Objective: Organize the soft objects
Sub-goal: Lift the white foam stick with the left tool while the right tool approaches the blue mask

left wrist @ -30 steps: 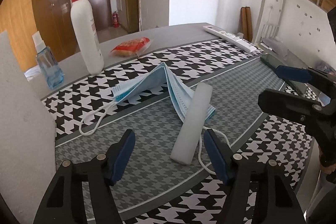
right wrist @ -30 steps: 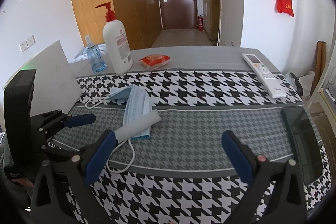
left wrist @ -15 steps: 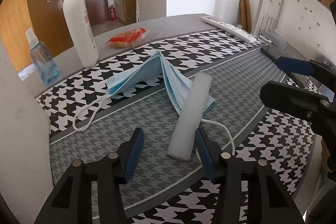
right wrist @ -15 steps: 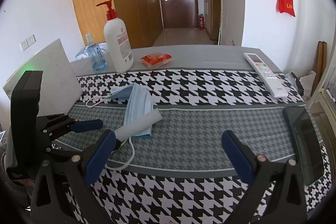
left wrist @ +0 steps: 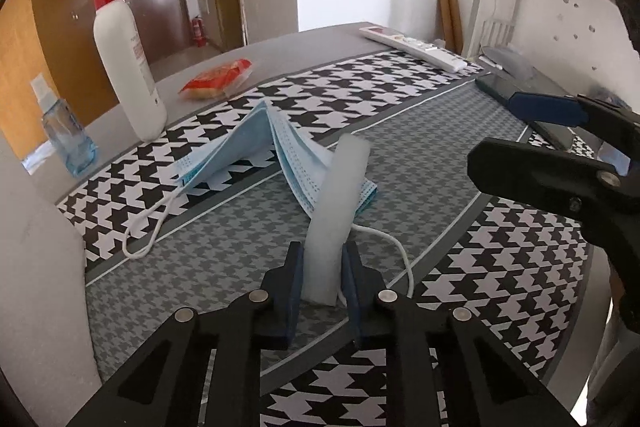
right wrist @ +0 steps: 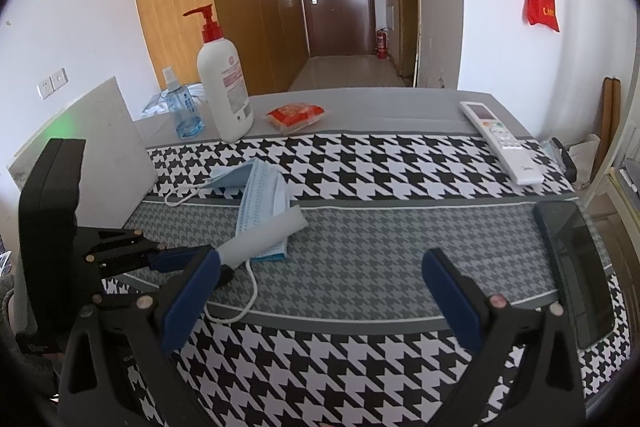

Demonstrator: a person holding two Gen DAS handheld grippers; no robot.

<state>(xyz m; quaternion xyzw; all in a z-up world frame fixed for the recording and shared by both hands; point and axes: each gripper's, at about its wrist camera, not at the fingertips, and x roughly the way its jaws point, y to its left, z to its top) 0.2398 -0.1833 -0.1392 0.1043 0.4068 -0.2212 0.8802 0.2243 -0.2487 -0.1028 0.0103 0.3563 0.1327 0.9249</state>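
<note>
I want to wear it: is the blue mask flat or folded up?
Folded: the blue mask is creased and stands like a tent on the cloth.

A white foam strip (left wrist: 338, 215) and pale blue mask (left wrist: 256, 143) on black-and-white houndstooth cloth (left wrist: 500, 267).

My white foam strip (left wrist: 340, 203) lies on the blue pleated face mask (left wrist: 256, 147); the white pump bottle (left wrist: 128, 75) stands at ten o'clock behind them.
</note>
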